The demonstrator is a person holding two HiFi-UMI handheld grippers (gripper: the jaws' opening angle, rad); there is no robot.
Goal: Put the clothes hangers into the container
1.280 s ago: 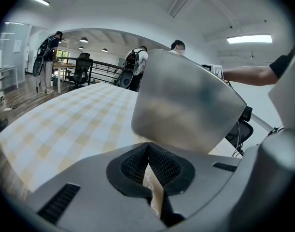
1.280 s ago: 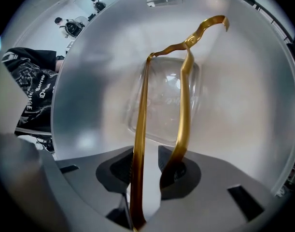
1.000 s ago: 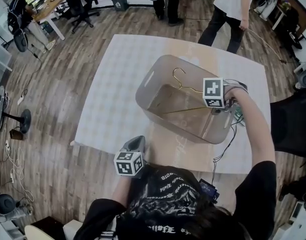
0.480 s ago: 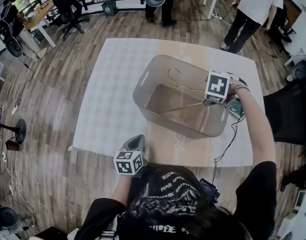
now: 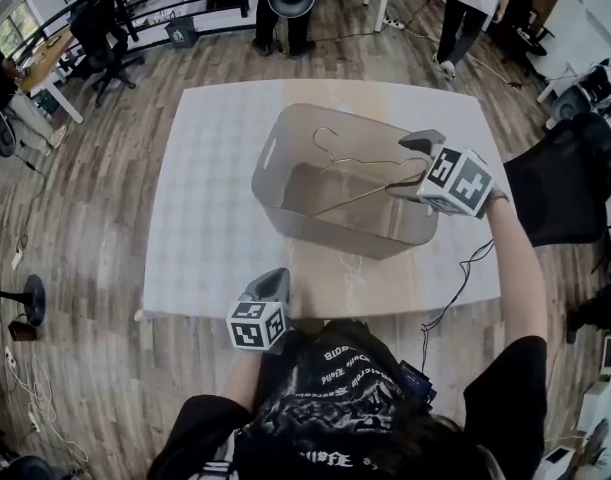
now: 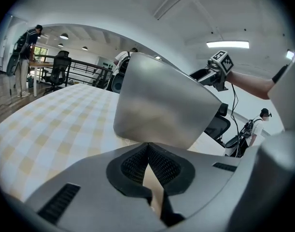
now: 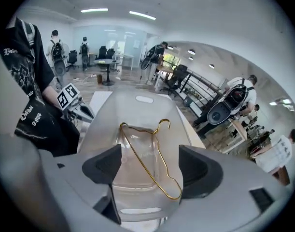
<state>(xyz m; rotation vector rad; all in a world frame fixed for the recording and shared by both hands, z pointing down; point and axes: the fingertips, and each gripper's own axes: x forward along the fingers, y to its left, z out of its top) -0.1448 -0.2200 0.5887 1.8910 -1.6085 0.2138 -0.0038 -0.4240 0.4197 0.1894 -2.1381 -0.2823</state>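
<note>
- The right gripper [image 5: 406, 167], grey with a black-and-white marker cube, hangs over the right end rim of the translucent grey plastic container [image 5: 335, 230], pointing inward across it.
- Its jaws are wide apart and closing; a thin gold wire hanger [image 7: 160, 159] shows in the gap, with neither pad pressing on it.
- The bare right forearm [image 5: 515, 268] reaches out to it along the container's right side.
- The left gripper [image 5: 274, 280] sits well short of the container's near wall, aimed at it, jaws together on nothing.
</note>
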